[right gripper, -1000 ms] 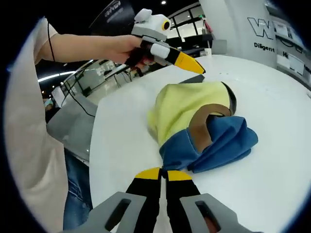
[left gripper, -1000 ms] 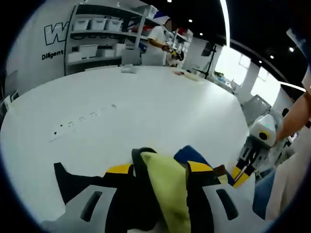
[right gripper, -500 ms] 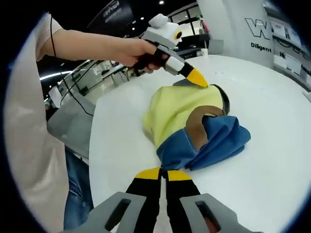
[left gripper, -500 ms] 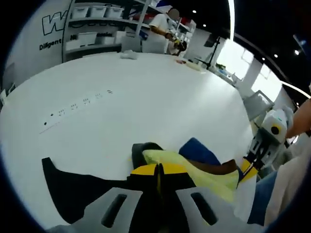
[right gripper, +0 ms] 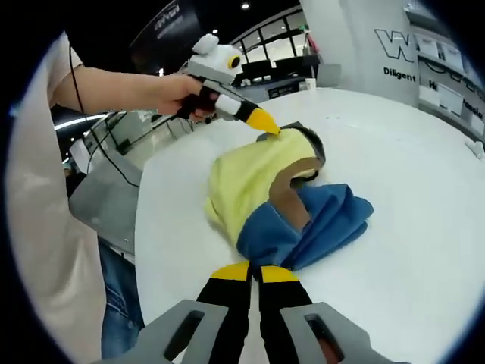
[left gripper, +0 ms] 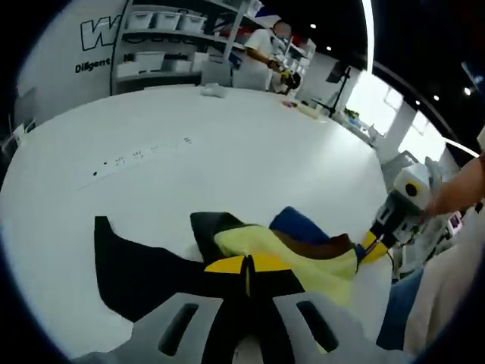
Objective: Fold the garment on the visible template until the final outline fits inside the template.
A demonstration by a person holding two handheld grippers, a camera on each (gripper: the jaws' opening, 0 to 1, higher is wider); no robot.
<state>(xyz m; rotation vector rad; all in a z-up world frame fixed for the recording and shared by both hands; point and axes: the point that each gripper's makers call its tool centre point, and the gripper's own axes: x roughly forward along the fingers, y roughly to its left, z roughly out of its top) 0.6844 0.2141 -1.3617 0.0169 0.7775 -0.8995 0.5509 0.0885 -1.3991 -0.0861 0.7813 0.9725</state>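
Observation:
A garment lies bunched on the white table (left gripper: 227,144), with a yellow part (right gripper: 242,178), a blue part (right gripper: 330,220) and a brown band (right gripper: 286,199) between them. In the left gripper view the garment (left gripper: 303,246) rests partly on a black template sheet (left gripper: 132,265). My left gripper (left gripper: 246,264) is shut on the yellow edge; in the right gripper view this left gripper (right gripper: 265,125) pinches the far side. My right gripper (right gripper: 254,271) is shut on the blue hem, and the right gripper (left gripper: 373,246) shows at the garment's other end.
The person's arm (right gripper: 129,76) and jeans (right gripper: 117,303) stand by the table's near edge, with a grey chair (right gripper: 106,201) beside. Far off are shelves with white bins (left gripper: 159,42) and another person (left gripper: 261,53). Small items (left gripper: 299,106) lie at the table's far edge.
My left gripper was open around the yellow cloth a second ago and has shut on it. Since then the garment has been drawn a little and lies flatter. The right gripper stays shut.

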